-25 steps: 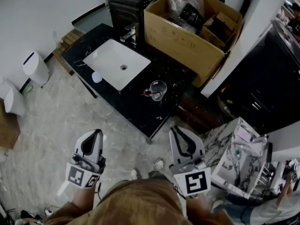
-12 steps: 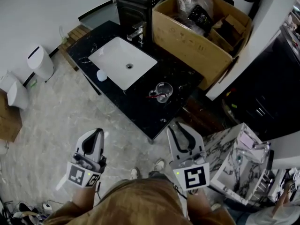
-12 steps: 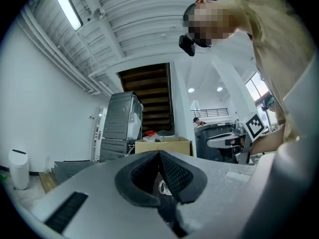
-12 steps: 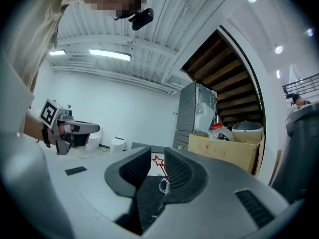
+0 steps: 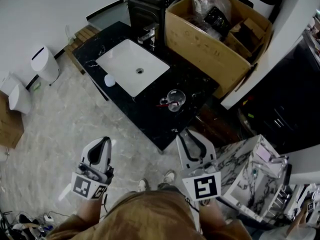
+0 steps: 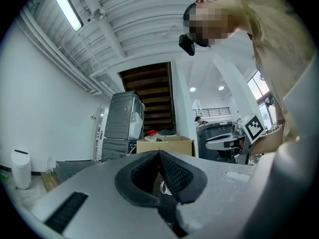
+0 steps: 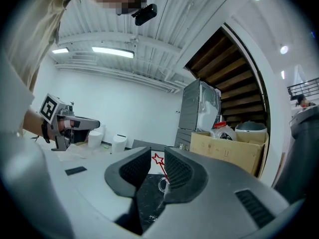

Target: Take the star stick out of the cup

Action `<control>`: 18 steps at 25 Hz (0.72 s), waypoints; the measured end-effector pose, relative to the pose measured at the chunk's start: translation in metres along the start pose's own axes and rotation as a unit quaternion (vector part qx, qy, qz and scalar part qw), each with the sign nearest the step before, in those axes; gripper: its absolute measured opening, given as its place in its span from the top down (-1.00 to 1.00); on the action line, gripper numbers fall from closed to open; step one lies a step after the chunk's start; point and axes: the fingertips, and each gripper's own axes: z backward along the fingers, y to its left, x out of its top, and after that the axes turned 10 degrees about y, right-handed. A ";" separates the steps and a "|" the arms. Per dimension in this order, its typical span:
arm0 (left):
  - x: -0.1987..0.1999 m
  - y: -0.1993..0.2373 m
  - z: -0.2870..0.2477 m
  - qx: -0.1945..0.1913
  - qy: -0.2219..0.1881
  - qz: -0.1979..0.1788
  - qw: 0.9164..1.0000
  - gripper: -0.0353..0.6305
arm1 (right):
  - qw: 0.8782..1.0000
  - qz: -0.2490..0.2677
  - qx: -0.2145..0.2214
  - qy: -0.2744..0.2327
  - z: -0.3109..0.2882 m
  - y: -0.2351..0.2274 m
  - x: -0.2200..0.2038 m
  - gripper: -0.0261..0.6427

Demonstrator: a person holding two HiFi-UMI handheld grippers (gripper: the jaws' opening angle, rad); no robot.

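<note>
Head view: logged black marble counter (image 5: 150,115) with white sink (image 5: 131,66), cardboard box (image 5: 210,44) behind, pale floor (image 5: 60,119). Found star stick (image 5: 163,104) in glass cup (image 5: 176,99) beside sink. Noted left gripper (image 5: 103,143) jaws closed, empty; right gripper (image 5: 188,137) jaws just opened, apart, holding nothing.

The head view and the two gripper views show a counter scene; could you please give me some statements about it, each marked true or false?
1. The star stick stands in the glass cup on the black counter. True.
2. The right gripper is clamped on the star stick. False: the right gripper has just been opening, its fingers stand apart with nothing gripped, and the stick is far ahead in the cup.
3. The cup sits inside the white sink. False: it stands on the counter beside the sink.
4. A cardboard box with items in it stands at the counter's far end. True.
5. The left gripper has its fingers together and holds nothing. True.
</note>
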 end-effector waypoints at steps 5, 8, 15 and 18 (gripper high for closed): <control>0.000 -0.002 -0.007 -0.003 -0.003 0.001 1.000 0.89 | 1.000 0.010 0.001 0.005 -0.005 -0.004 -0.004 0.67; -0.002 -0.002 -0.010 -0.003 0.000 0.002 1.000 0.89 | 1.000 0.013 0.003 0.008 -0.008 -0.006 -0.005 0.67; -0.003 -0.001 -0.013 -0.001 0.002 0.002 1.000 0.89 | 0.999 0.034 0.008 0.029 -0.020 -0.008 -0.017 0.65; -0.005 0.000 -0.013 0.002 0.006 0.003 1.000 0.89 | 0.999 0.039 0.010 0.032 -0.026 -0.009 -0.021 0.63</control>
